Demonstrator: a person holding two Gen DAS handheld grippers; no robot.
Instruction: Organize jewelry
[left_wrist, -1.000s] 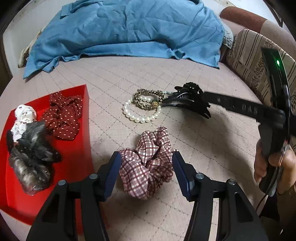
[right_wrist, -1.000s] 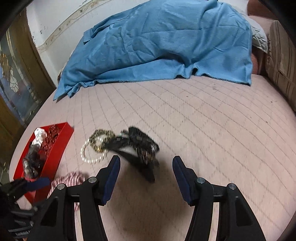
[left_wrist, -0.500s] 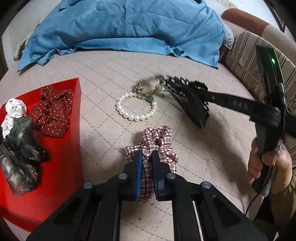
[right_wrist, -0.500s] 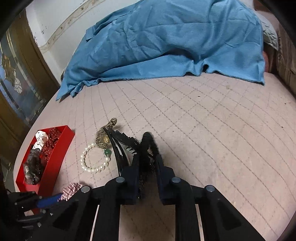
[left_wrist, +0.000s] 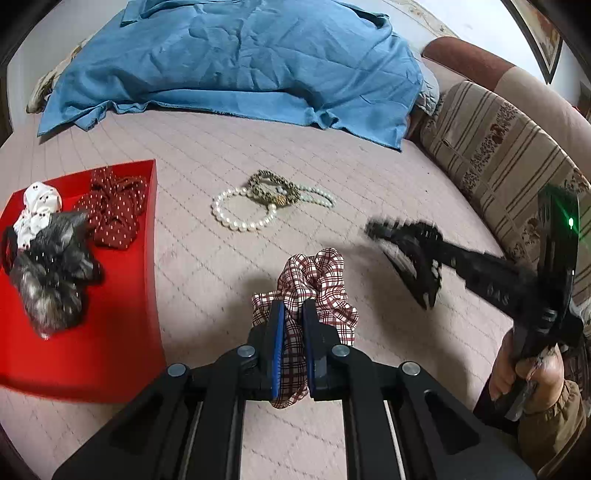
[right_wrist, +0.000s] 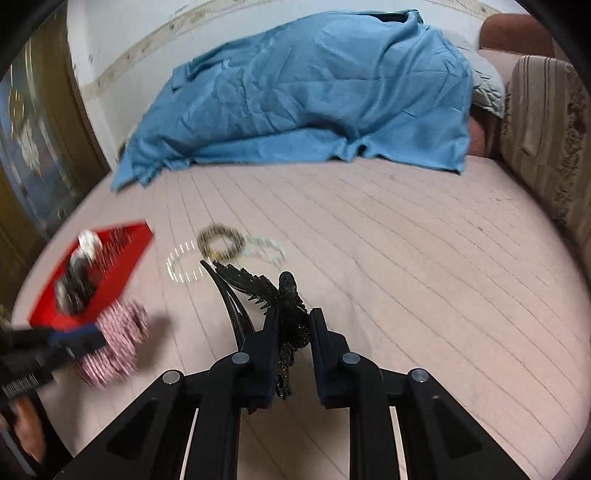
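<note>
so the red tray (left_wrist: 122, 365) already holds three hair ties. the left gripper (left_wrist: 293, 332) has its fingers pinched on the plaid fabric scrunchie (left_wrist: 321, 280), the right gripper (right_wrist: 293, 332) has its fingers clamped on the black claw clip (right_wrist: 258, 288). beyond the tray, the white pearl bracelet (left_wrist: 240, 218) and the leopard-print hair tie (left_wrist: 273, 190) still lie on the bed.

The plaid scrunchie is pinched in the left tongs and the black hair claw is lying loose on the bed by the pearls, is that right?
Not quite. The plaid scrunchie is pinched in the left tongs, but the black hair claw is not lying loose: the right wrist view shows it clamped in the right tongs.
</note>
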